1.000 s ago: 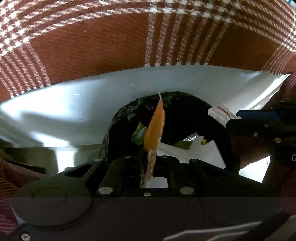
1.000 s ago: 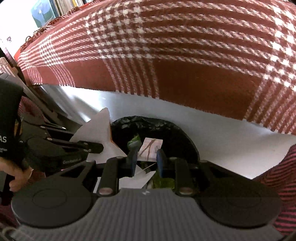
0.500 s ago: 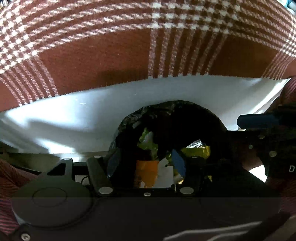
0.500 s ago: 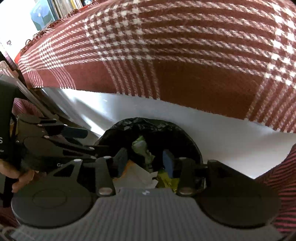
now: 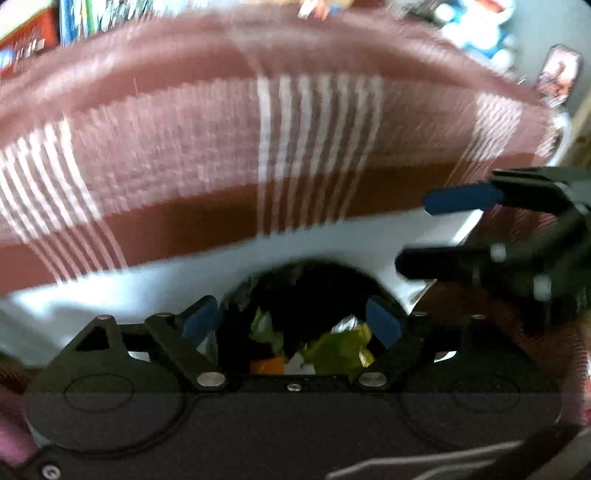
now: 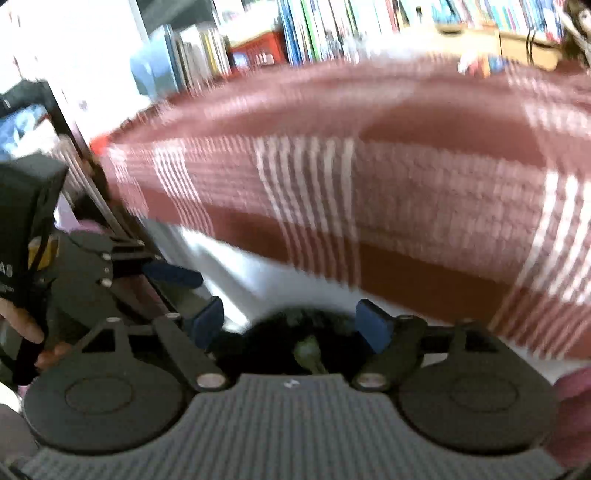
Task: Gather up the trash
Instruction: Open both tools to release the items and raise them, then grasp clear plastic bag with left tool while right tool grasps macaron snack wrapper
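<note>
- Left wrist view: we look down into a round bin lined with a black plastic bag point(image 5: 325, 280), its mouth open between our fingers. White floor or wall point(image 5: 147, 288) curves round the far rim, and a red-brown blanket with white check stripes point(image 5: 221, 155) hangs beyond that edge, so the space above the bin is free.
- The left gripper point(image 5: 291, 325) has its jaws spread wide and nothing between them. Its blue pads point(image 5: 201, 319) sit over either side of the bin mouth; we cannot tell whether they touch the liner.
- The trash lies inside the bin: a crumpled yellow-green wrapper point(image 5: 340, 350), an orange scrap point(image 5: 267, 365), a white paper piece point(image 5: 301, 365) and a green bit point(image 5: 264, 328).
- The right gripper point(image 5: 436, 232) shows at the right edge, to the right of the bin, with a wide gap between its blue pad and black finger.
- Right wrist view: the right gripper point(image 6: 291, 325) is wide open and empty, its blue pads point(image 6: 371, 325) flanking the black-lined bin point(image 6: 280, 332), where a green scrap point(image 6: 308, 350) shows.
- The left gripper point(image 6: 166, 284) stands to the left, just beside the bin, held by a hand point(image 6: 26, 328).
- The checked blanket point(image 6: 406, 184) fills the middle, blurred. Behind it runs a shelf of upright books point(image 6: 314, 29).
</note>
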